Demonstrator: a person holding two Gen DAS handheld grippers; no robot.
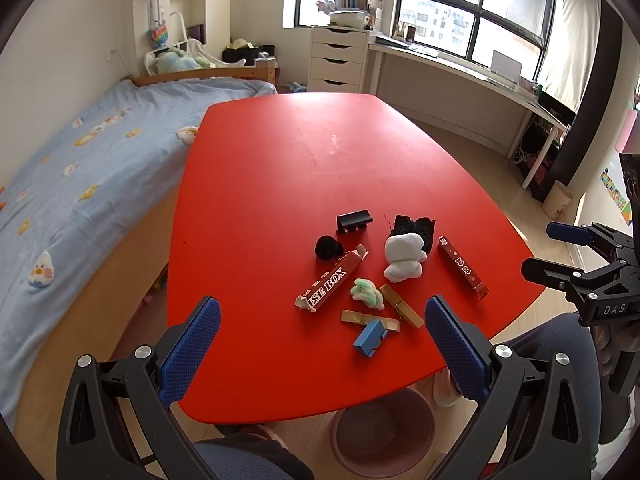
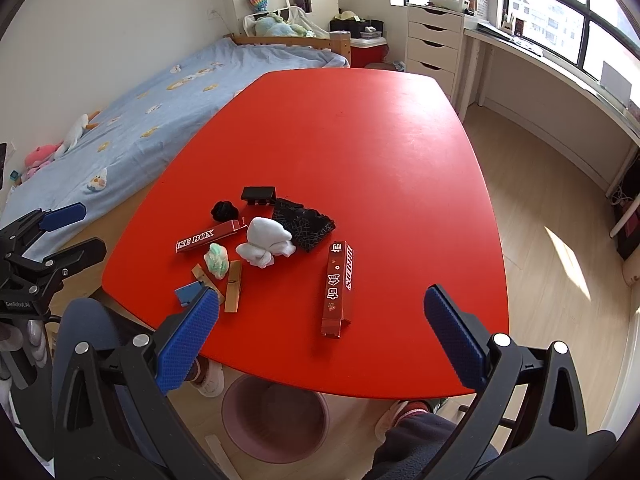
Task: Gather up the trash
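Red table (image 1: 280,168), oval, beside a bed with a blue cover (image 1: 80,168). Pink waste bin (image 1: 382,432) on the floor under the table's near edge, partly hidden by it.

Left gripper (image 1: 322,334): jaws spread wide, nothing between them, held above the near table edge. Right gripper (image 2: 322,322): jaws likewise released and empty, over the near edge.

Trash clustered on the near half of the table, just ahead of both sets of jaws:
- black mesh cloth (image 2: 306,222), touching the white wad
- red carton marked "SE BOX" (image 1: 332,286)
- second red carton (image 2: 338,288), set apart, nearest the right gripper
- white crumpled wad (image 1: 404,256)
- black clip stand (image 1: 354,221)
- black ball (image 1: 328,247)
- green-white scrap (image 1: 367,294)
- wooden clothespin (image 1: 401,305); another (image 1: 370,317) beside it
- small blue block (image 1: 370,338), closest to the left gripper
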